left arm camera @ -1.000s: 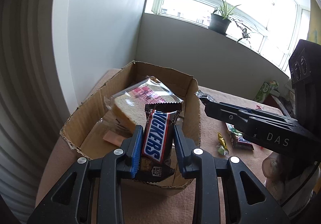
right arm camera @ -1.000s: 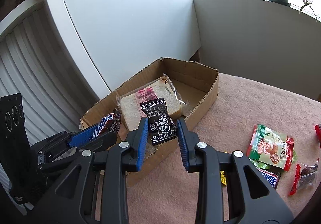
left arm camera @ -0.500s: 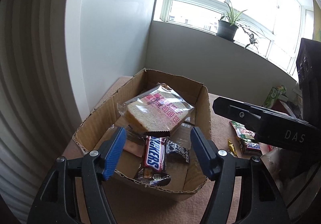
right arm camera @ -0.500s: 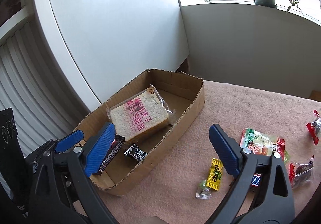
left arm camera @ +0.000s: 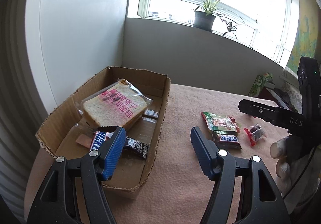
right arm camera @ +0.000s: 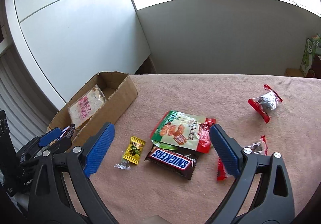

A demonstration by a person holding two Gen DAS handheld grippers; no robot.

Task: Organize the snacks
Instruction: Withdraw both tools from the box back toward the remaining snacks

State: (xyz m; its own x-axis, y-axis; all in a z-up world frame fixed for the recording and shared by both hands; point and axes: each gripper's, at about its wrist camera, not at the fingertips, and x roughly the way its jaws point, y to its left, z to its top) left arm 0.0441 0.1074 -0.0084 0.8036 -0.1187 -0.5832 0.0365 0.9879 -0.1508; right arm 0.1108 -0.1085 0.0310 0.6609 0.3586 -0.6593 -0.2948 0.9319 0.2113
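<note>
A cardboard box (left arm camera: 160,115) (right arm camera: 120,99) stands at the table's left. It holds a wrapped bread slice (left arm camera: 116,107) (right arm camera: 84,109), a Snickers bar (left arm camera: 98,141) and a small black packet (left arm camera: 136,145). My left gripper (left arm camera: 157,151) is open and empty over the box's near right wall. My right gripper (right arm camera: 161,149) is open and empty above a second Snickers bar (right arm camera: 172,160) (left arm camera: 228,139), a green-and-red snack pouch (right arm camera: 180,131) (left arm camera: 220,123) and a yellow candy (right arm camera: 133,148).
Two red-wrapped dark snacks (right arm camera: 264,103) (right arm camera: 256,146) lie on the pink tablecloth (right arm camera: 220,93) to the right. A green carton (left arm camera: 260,83) stands at the far right edge. A white panel and a grey wall stand behind the table.
Both grippers opened and dropped the Snickers bar and the black packet in the box. Both have since pulled back and swung right; the right one is over the loose snacks.
</note>
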